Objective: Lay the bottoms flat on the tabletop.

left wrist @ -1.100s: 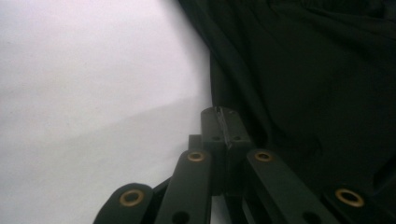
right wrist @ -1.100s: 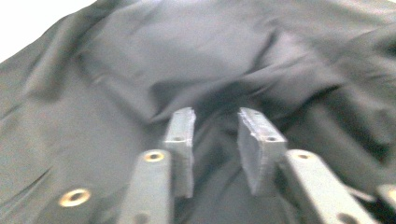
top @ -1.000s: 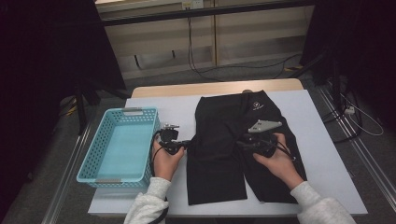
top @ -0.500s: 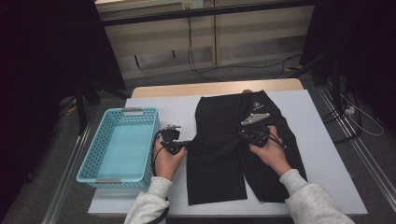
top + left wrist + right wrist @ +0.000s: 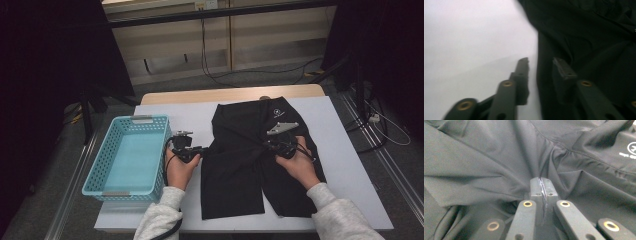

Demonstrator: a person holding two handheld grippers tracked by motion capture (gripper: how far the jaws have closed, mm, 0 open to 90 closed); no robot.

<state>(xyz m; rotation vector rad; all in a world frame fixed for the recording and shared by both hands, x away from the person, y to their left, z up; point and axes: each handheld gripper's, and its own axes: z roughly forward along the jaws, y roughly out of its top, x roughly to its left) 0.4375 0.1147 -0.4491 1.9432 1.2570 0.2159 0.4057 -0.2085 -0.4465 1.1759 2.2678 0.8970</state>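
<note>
Black shorts (image 5: pixel 240 175) lie spread on the white table cover (image 5: pixel 350 190). My left gripper (image 5: pixel 204 148) rests at the shorts' left edge. In the left gripper view its jaws (image 5: pixel 541 62) have just been opening and stand apart. One fingertip (image 5: pixel 523 61) is over the white cover and the other over the black shorts (image 5: pixel 586 37), with the cloth's edge between them and unpressed. My right gripper (image 5: pixel 271 145) sits on the middle of the shorts. In the right gripper view it (image 5: pixel 541 185) is shut on a thin pinch of the cloth (image 5: pixel 486 152), and folds radiate from the pads.
A light blue mesh basket (image 5: pixel 95 170) stands at the table's left, beside my left hand. A white logo (image 5: pixel 274 112) marks the shorts' far end. Bare white cover lies to the right of the shorts. Cables and dark stands are on the floor beyond.
My right hand has edged a little away from the person over the shorts, and the cloth now puckers toward its jaws. The left hand has stayed at the shorts' left edge.
</note>
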